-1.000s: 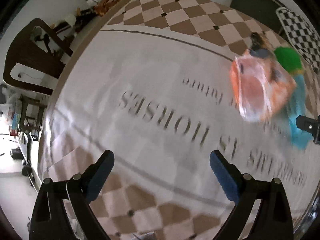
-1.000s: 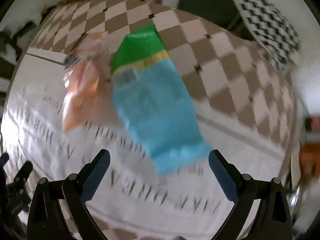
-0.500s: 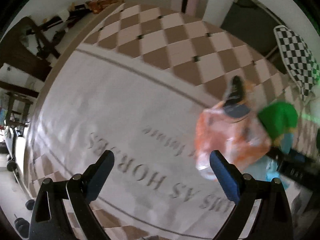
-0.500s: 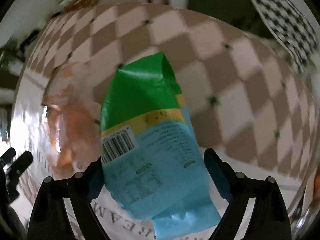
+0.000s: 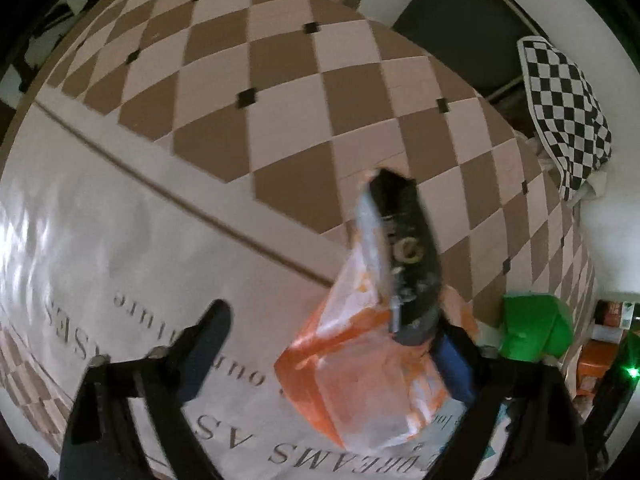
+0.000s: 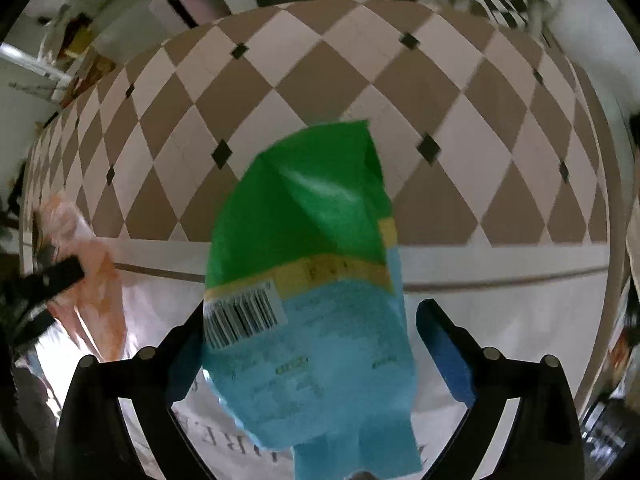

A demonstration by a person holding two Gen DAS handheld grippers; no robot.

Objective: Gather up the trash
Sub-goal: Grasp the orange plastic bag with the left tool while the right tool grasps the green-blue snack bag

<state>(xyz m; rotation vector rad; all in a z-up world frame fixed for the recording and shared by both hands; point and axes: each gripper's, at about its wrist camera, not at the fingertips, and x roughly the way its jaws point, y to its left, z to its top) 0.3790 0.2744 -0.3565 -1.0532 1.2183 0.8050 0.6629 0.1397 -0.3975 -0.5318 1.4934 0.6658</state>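
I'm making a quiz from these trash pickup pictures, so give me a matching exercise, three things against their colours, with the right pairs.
Things:
1. snack bag
2. plastic wrapper
3. cloth

Colours:
A. black and white checks
B. green top, yellow band, blue below
C. orange and clear

Pairs: 1-B, 2-C, 3-A
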